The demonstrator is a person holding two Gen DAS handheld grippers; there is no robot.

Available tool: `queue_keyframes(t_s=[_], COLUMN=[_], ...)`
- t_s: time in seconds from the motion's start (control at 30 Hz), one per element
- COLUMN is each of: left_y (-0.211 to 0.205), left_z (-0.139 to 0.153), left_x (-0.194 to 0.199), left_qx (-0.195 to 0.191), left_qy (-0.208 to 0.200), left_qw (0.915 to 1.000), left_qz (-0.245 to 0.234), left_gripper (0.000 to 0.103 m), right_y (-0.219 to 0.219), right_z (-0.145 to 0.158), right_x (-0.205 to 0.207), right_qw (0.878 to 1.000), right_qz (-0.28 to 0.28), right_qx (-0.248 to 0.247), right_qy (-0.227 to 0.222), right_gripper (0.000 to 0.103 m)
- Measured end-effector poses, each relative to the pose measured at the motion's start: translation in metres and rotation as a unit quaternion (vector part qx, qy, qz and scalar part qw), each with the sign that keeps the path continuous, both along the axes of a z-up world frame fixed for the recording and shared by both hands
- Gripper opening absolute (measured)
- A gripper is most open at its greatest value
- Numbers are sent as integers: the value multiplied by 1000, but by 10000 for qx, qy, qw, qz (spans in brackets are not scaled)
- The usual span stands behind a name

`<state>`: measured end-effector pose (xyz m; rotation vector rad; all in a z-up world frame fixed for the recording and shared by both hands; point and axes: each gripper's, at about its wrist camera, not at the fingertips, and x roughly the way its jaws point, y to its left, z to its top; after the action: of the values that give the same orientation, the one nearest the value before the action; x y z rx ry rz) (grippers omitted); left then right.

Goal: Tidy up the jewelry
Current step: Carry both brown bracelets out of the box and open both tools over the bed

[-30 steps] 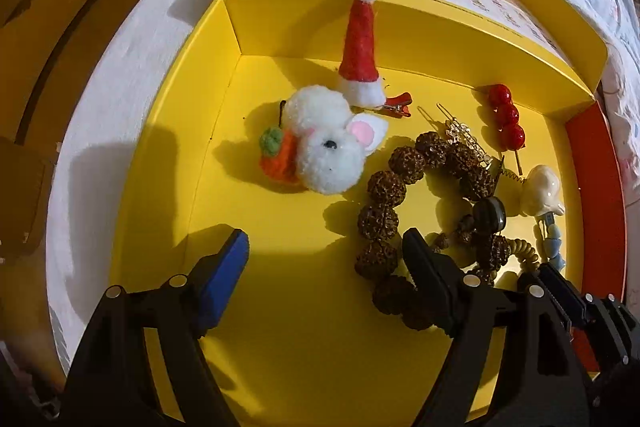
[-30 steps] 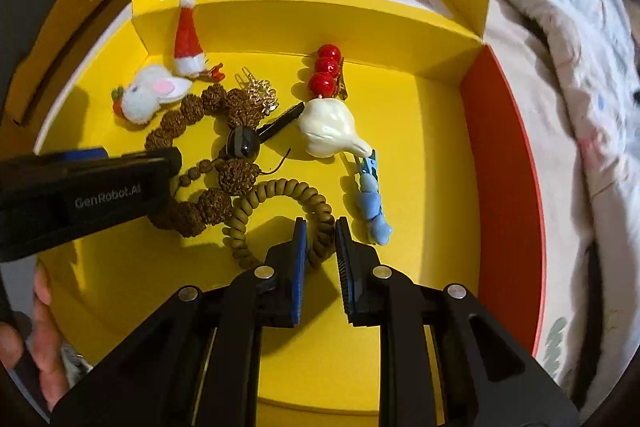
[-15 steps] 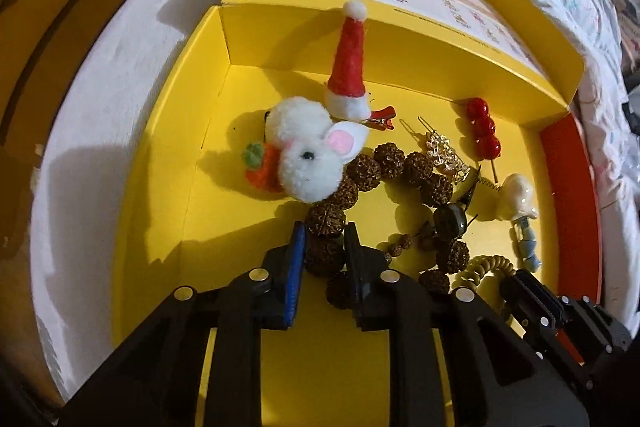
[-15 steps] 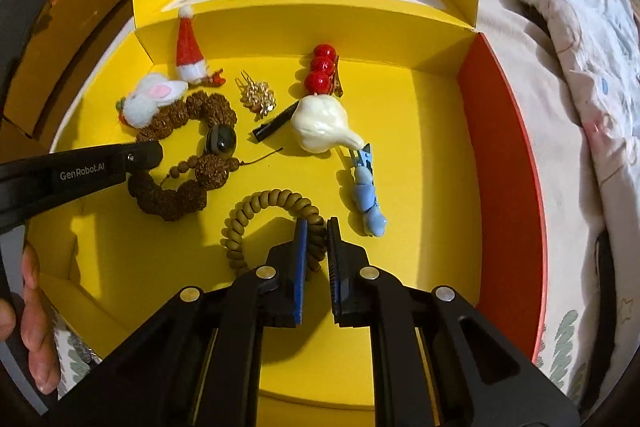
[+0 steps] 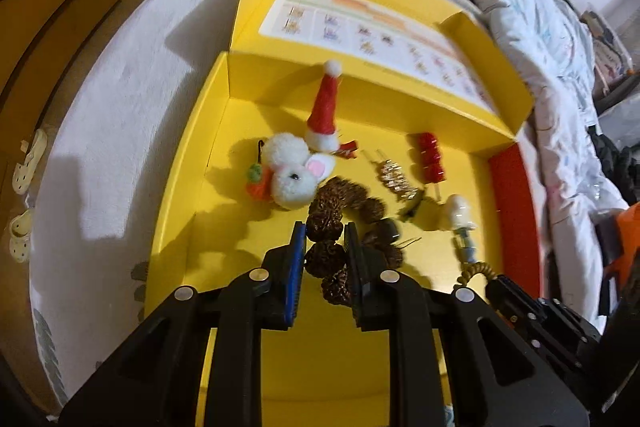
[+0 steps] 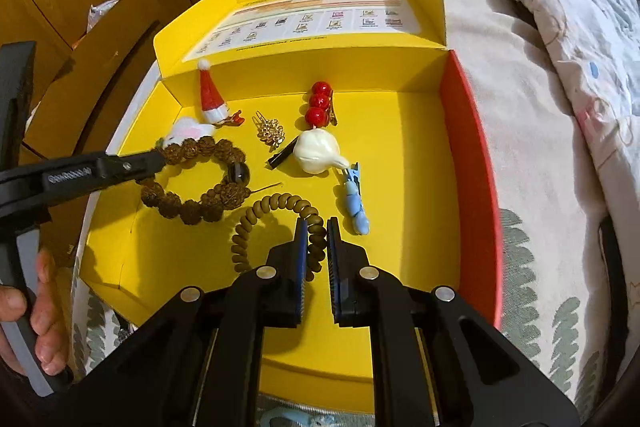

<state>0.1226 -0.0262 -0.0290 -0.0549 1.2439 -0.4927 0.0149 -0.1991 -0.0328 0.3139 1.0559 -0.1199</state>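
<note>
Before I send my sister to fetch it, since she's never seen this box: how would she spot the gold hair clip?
Look in the open yellow box on the bed. Near its back wall, the gold clip lies between the Santa hat clip and the skewer of red beads. It is the only shiny metal piece, a small gold flower-like cluster on a thin pin.

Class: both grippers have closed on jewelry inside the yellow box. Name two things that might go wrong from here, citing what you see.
1. The left gripper pinches only one bead of the brown bead bracelet; the hanging loop may snag the white pompom mouse clip lying against it.
2. The right gripper grips one section of the coiled hair tie; it may stretch and slip free.
</note>
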Motion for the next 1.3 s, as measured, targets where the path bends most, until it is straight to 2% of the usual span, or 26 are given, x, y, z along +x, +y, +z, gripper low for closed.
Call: queue_keyframes(t_s=[0.37, 0.6, 0.77, 1.0, 1.3], left_y=[-2, 2, 2, -1, -12], left_z=[43, 75, 93, 98, 89], left_x=[-25, -56, -95, -149, -228], left_qx=[-390, -603, -648, -658, -770], left_qy=[-308, -504, -668, -691, -511], left_qw=[9986, 9964, 9939, 9905, 9819], left_qz=[-159, -321, -598, -992, -1652], left_gripper=[20, 20, 19, 18, 18], right_y=[-9, -19, -30, -54, -75], right_z=[30, 52, 62, 62, 46], right_x=[-31, -60, -85, -132, -177], right_qw=[9996, 9988, 9983, 9967, 9951], right_qz=[-130, -262, -396, -710, -958], right_qx=[66, 128, 91, 134, 213], right_qy=[-236, -399, -426, -368, -126], right_gripper=[11, 11, 10, 11, 10])
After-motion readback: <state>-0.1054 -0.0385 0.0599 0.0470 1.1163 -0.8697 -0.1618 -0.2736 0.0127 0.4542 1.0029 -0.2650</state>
